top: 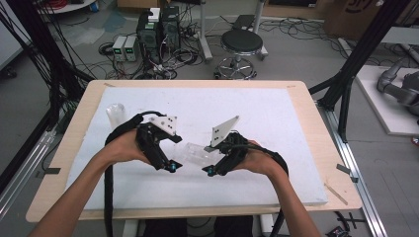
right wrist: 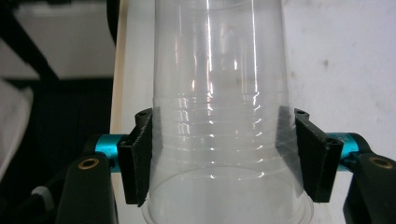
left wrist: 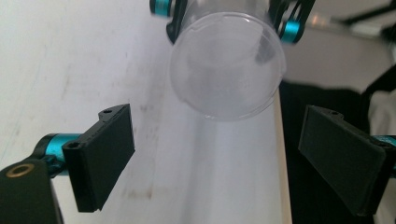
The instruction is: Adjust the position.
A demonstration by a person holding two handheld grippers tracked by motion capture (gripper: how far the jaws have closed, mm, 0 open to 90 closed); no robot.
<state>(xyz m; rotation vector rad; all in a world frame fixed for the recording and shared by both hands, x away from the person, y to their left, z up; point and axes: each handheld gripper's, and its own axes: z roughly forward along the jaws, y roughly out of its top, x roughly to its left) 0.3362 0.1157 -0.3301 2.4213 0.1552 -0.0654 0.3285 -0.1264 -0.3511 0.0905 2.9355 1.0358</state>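
A: High view: both tongs low over middle of white bench [top: 276, 128], tips turned toward each other. Left tongs [top: 172, 166] at left, right tongs [top: 209, 171] at right, near but apart.

B: Cup position?

A: Clear cup [top: 196, 153] held on its side between the two, above the bench, just off the near edge's side of centre. Hard to trace in that view, being transparent.

B: Right gripper view, grip?

A: Right tongs [right wrist: 224, 158] clenched on cup [right wrist: 219, 116]. Black pads pressed against both sides of the ribbed band, close to the rim. Rim toward camera, body tapering away. Bench edge and dark gap beyond, seen through and beside the wall.

B: Left gripper view?

A: Left tongs [left wrist: 233, 158] released, jaws wide, nothing between pads. Cup [left wrist: 227, 65] ahead, base end facing camera, clear of both pads. Right tongs [left wrist: 224, 18] gripping it from the far side, teal fittings at either flank.

B: Anything else on bench?

A: Second clear cup [top: 115, 114] standing near far left corner, well apart from the hands. Which way up, cannot tell.

B: Off bench?

A: Stool [top: 241, 44] and computer boxes [top: 158, 29] on floor beyond, among cables.
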